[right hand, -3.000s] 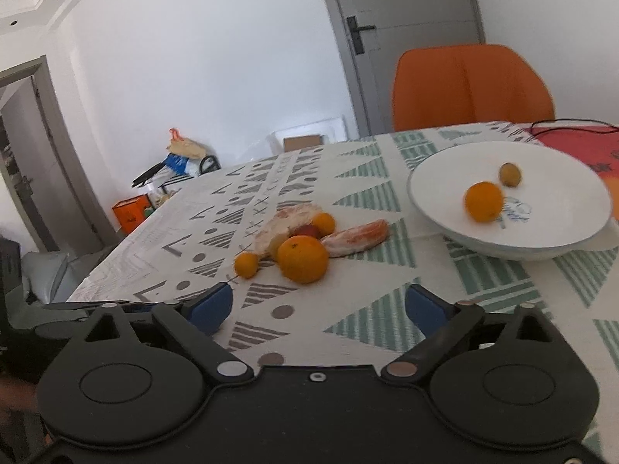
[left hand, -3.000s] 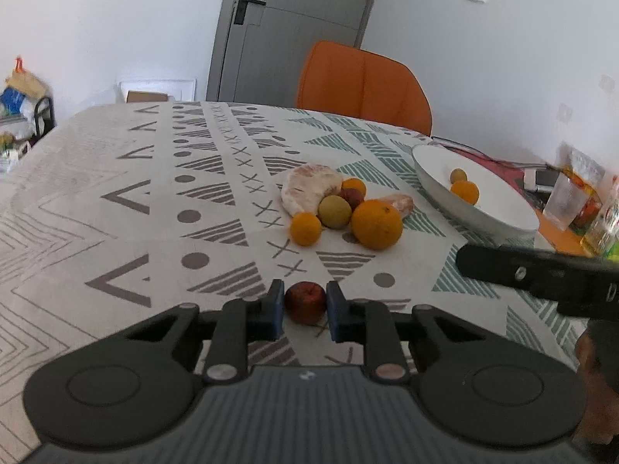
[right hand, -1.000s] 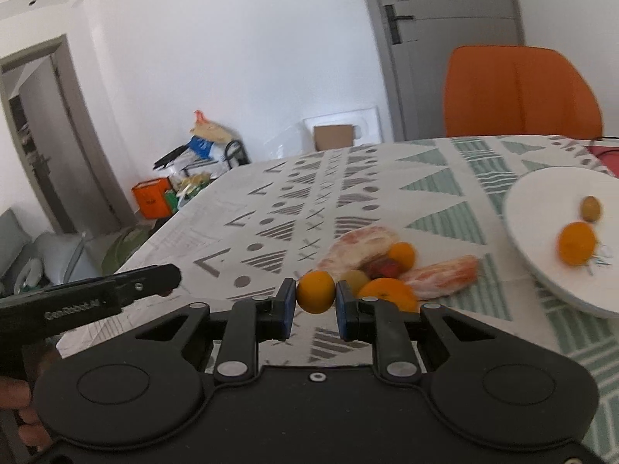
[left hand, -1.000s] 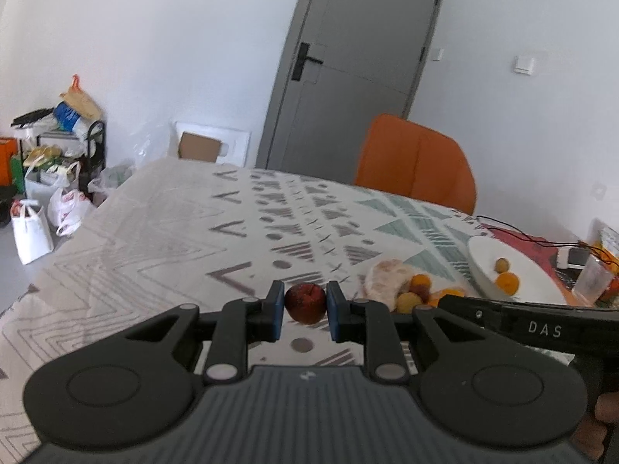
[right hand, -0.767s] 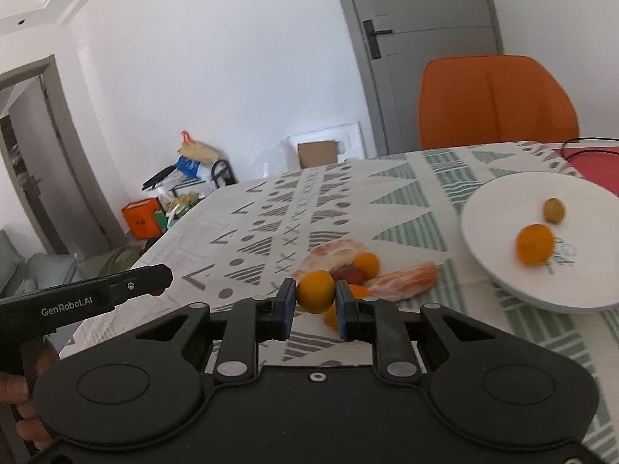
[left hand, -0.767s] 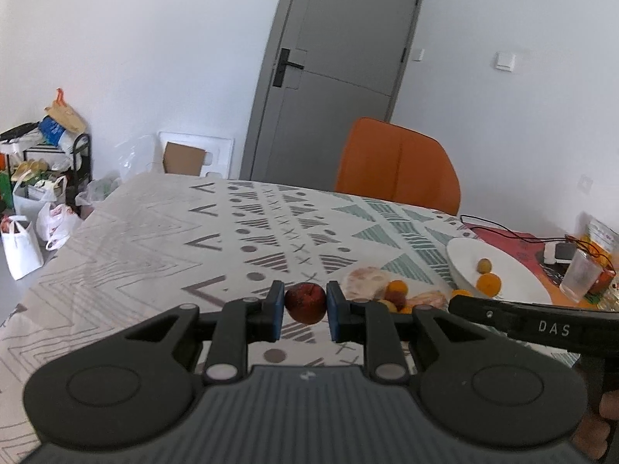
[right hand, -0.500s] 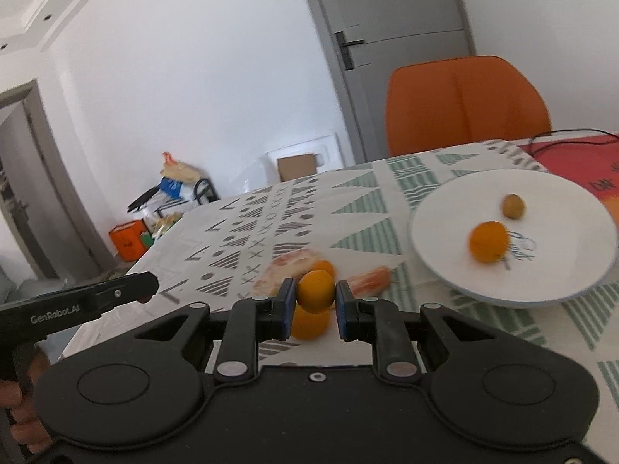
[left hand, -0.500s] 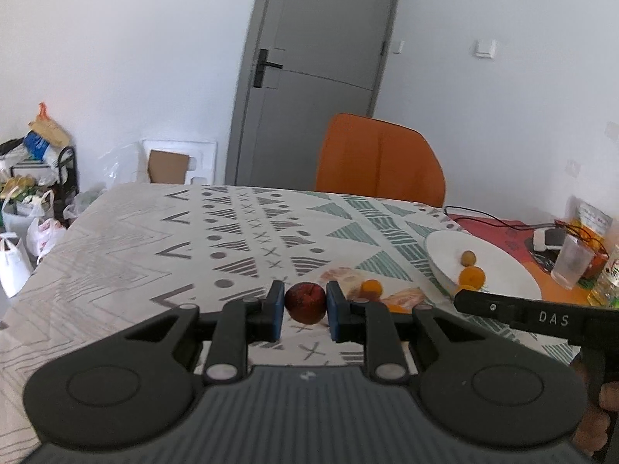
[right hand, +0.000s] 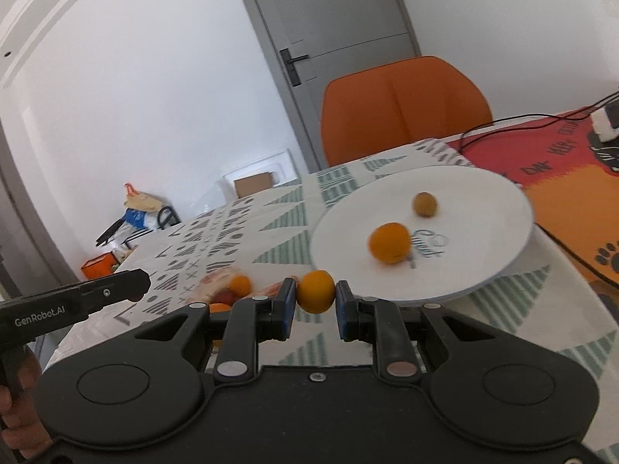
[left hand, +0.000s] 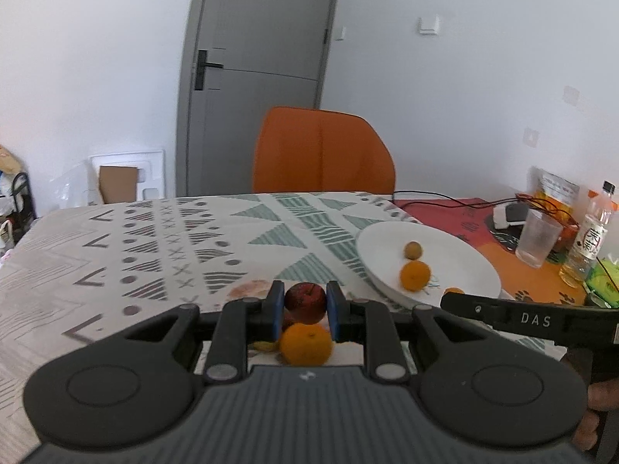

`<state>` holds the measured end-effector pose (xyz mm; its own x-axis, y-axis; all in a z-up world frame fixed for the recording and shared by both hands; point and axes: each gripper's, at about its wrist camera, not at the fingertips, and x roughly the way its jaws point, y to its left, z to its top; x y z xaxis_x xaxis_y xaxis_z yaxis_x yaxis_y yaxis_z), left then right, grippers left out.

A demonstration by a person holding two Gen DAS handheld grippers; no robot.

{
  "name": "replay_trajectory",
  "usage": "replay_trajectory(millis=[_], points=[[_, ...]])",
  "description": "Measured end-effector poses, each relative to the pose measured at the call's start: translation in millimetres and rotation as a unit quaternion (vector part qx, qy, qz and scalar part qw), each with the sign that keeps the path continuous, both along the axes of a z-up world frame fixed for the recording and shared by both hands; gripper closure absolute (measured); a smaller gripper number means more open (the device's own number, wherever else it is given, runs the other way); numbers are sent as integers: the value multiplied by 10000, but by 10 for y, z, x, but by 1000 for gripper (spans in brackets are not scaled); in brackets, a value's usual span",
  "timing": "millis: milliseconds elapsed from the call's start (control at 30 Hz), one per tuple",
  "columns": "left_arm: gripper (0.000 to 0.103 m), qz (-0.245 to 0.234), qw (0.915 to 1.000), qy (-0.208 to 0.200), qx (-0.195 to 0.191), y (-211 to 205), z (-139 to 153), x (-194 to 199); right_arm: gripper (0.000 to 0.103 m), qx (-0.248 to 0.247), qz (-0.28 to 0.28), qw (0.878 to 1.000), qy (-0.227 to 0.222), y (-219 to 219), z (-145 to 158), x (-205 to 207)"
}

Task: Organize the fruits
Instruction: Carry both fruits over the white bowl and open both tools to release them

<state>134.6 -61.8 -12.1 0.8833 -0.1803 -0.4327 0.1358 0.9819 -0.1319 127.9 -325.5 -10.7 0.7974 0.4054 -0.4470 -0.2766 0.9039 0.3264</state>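
Note:
My left gripper (left hand: 303, 311) is shut on a small dark red apple (left hand: 305, 301), held above the table over a big orange (left hand: 306, 345). My right gripper (right hand: 316, 307) is shut on a small orange (right hand: 316, 291), held in the air just left of the white bowl (right hand: 479, 270). The bowl (left hand: 464, 270) holds a small orange (right hand: 390, 242) and a small brown fruit (right hand: 424, 203). The right gripper shows in the left wrist view (left hand: 445, 301). A fruit pile (right hand: 232, 288) lies on the cloth left of the bowl, partly hidden by the fingers.
An orange chair (left hand: 323, 152) stands at the table's far edge. A plastic cup (left hand: 539, 241), a bottle (left hand: 586, 247) and cables sit on the red-orange mat (right hand: 561, 178) right of the bowl. The patterned cloth (left hand: 135, 239) stretches to the left.
Both grippers have moved right toward the bowl with their fruit. The bowl is now closer and larger in both views.

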Motion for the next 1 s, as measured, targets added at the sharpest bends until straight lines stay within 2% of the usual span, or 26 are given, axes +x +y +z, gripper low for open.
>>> replay_trajectory(millis=[433, 733, 767, 800, 1000], points=[[82, -571, 9981, 1, 242, -514, -32, 303, 83, 146, -457, 9988, 25, -444, -93, 97], [82, -899, 9955, 0, 306, -782, -42, 524, 82, 172, -763, 9969, -73, -591, -108, 163], [82, -919, 9953, -6, 321, -807, -40, 548, 81, 176, -800, 9966, -108, -600, -106, 170], [82, -927, 9951, -3, 331, -824, -37, 577, 75, 197, -852, 9961, -135, -613, -103, 175], [82, -1013, 9940, -4, 405, -954, -24, 697, 75, 294, -956, 9946, -265, -677, -102, 132]])
